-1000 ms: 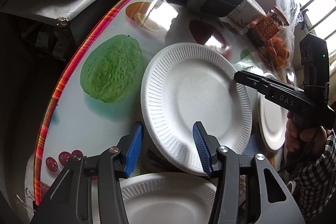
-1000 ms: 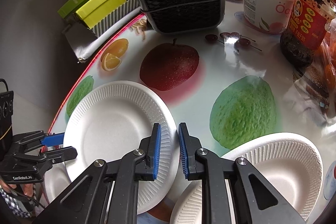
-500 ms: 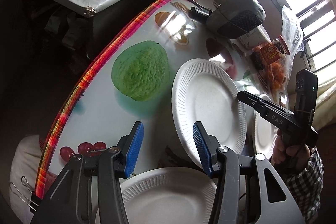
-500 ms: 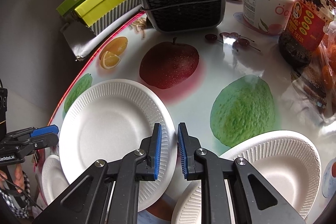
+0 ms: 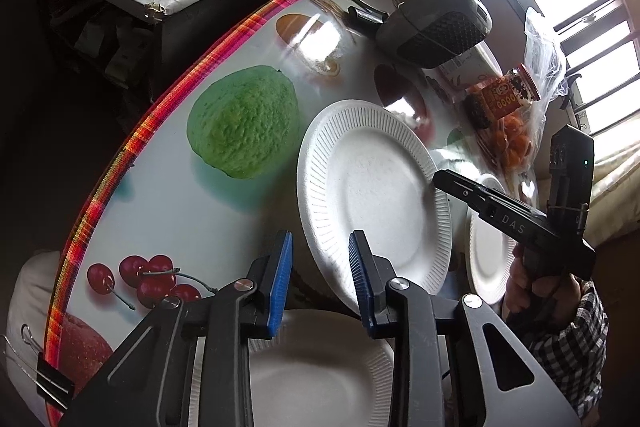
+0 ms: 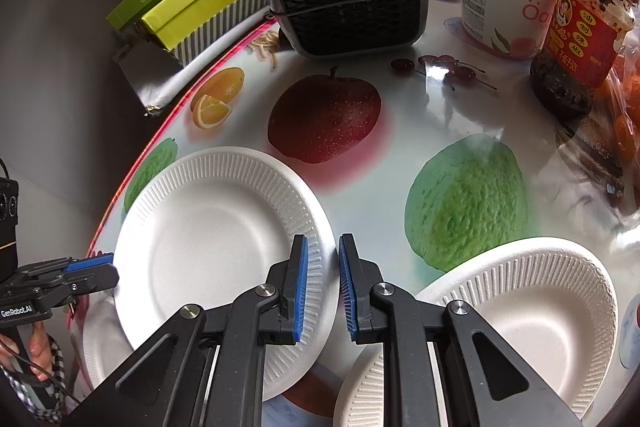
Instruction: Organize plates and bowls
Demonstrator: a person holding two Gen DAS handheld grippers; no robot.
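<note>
Containers first: down at the near edge, right under the left gripper (image 5: 320, 247), there's a white ribbed paper dish (image 5: 320, 367) showing just its bare white inside. Over on the right is a deeper white paper bowl (image 6: 532, 315), same story. At the back of the fruit-print counter (image 6: 440, 131) sits a white lidded yogurt tub (image 6: 500, 11); the lid's on, so I can't tell what's inside. Next to it is a glass jar with a red label (image 6: 580, 31), full of dark chili sauce, and then a clear plastic bag (image 5: 516, 135) of small orange fruit. The big white ribbed paper plate (image 6: 208, 239) sits tilted between the two grippers. The left gripper's blue-padded fingers are closing, with the plate's near-left rim showing in the gap. I can't tell if they touch it. The right gripper (image 6: 323, 247) has its fingers nearly together, pinching the plate's right rim.
</note>
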